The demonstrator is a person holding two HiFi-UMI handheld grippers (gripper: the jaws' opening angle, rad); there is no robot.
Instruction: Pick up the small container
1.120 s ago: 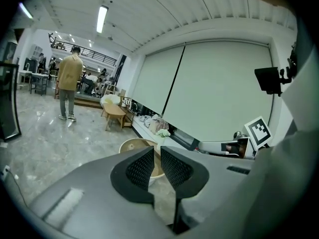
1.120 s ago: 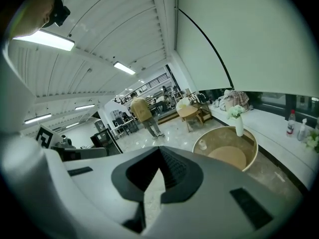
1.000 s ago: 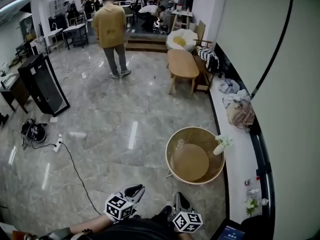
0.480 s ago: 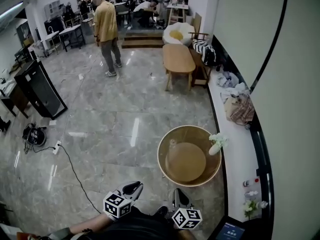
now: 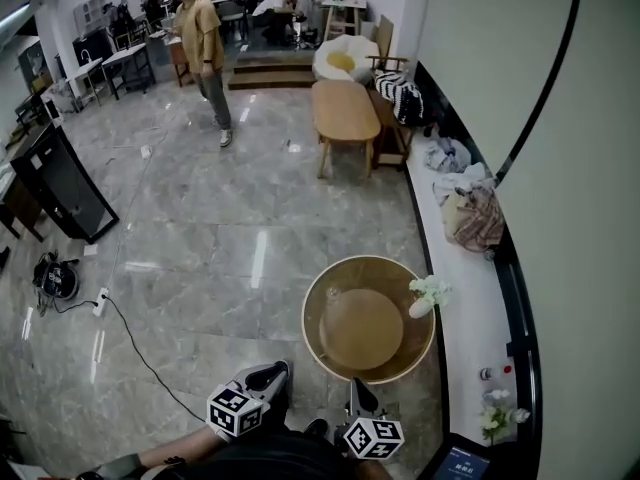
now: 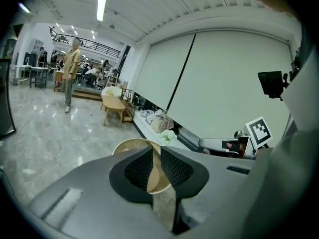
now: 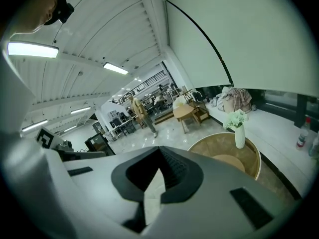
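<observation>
Two small bottles (image 5: pixel 487 373) stand on the white ledge (image 5: pixel 470 298) at the right; one with a red cap (image 7: pixel 300 132) shows in the right gripper view. Beside the ledge stands a round wooden tub-shaped table (image 5: pixel 315 308) with a white vase of flowers (image 5: pixel 423 300) at its rim. My left gripper (image 5: pixel 264 376) and right gripper (image 5: pixel 357 394) are held low near my body, short of the table. In the left gripper view the left gripper (image 6: pixel 156 152) has its jaws together with nothing held. The right gripper (image 7: pixel 160 158) looks the same.
A person in a yellow shirt (image 5: pixel 203 38) walks at the far end of the marble floor. An oval wooden table (image 5: pixel 343 110) and bags (image 5: pixel 472 218) line the right side. A black speaker (image 5: pixel 58 183) and a cable (image 5: pixel 130 338) lie to the left.
The view has moved forward; the round table has come closer and sits more to the left. The person in yellow has walked further away. Both grippers stay low and shut.
</observation>
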